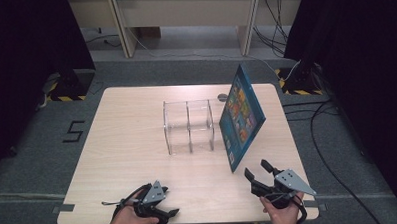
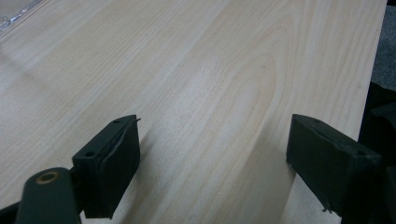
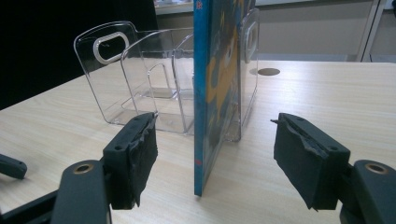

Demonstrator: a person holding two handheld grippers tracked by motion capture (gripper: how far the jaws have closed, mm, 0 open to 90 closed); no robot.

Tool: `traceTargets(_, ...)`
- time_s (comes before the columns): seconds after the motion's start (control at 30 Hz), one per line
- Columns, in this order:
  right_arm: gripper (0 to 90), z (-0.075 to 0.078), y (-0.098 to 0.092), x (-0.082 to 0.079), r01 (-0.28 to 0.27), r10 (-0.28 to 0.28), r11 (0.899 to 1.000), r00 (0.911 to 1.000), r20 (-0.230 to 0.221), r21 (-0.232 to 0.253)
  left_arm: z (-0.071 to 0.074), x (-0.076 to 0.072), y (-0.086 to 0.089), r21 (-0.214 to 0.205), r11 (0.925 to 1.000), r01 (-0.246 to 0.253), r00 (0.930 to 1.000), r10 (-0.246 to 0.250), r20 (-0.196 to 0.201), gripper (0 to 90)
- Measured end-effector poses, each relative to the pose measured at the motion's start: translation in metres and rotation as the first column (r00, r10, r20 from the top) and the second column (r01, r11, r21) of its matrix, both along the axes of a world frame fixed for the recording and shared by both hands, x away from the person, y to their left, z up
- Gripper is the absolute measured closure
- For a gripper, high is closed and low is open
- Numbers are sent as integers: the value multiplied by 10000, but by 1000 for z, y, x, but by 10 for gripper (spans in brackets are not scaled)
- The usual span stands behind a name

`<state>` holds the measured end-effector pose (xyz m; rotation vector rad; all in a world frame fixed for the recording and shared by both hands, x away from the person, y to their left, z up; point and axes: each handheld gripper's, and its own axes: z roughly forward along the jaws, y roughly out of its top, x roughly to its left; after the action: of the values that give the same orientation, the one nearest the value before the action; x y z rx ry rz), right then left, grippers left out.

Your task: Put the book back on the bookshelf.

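Observation:
A blue picture book [image 1: 241, 118] stands on edge on the wooden table [image 1: 127, 144] and leans against the right side of a clear plastic rack [image 1: 188, 126] with dividers. My right gripper [image 1: 257, 170] is open just before the book's near edge. In the right gripper view, the book's spine [image 3: 201, 93] rises in line with the gap of the right gripper [image 3: 215, 125], and neither pad touches it. The clear rack [image 3: 140, 70] stands behind it. My left gripper [image 1: 159, 201] is open at the front left, and in its own view the left gripper [image 2: 215, 158] has bare wood between its jaws.
A small grey round disc [image 1: 222, 97] sits in the tabletop behind the rack. The table's right edge [image 1: 292, 138] lies close to the book. Cables [image 1: 322, 137] run over the grey floor at the right. A taped figure [image 1: 74, 131] marks the floor at the left.

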<state>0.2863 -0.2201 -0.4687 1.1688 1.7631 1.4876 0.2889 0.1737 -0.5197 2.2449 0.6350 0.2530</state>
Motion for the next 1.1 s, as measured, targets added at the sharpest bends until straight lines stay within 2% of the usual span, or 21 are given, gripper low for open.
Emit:
traceTargets(0.33, 304, -2, -5, -9, -52, 51, 10000, 9999, -123, -59, 0, 0, 0, -2, 10000, 2, 10000, -2, 4, 166)
traceTargets(1.1, 289, -10, -16, -28, -122, 117, 9999, 9972, -745, -59, -1, 0, 0, -60, 10000, 32, 10000, -31, 49, 153)
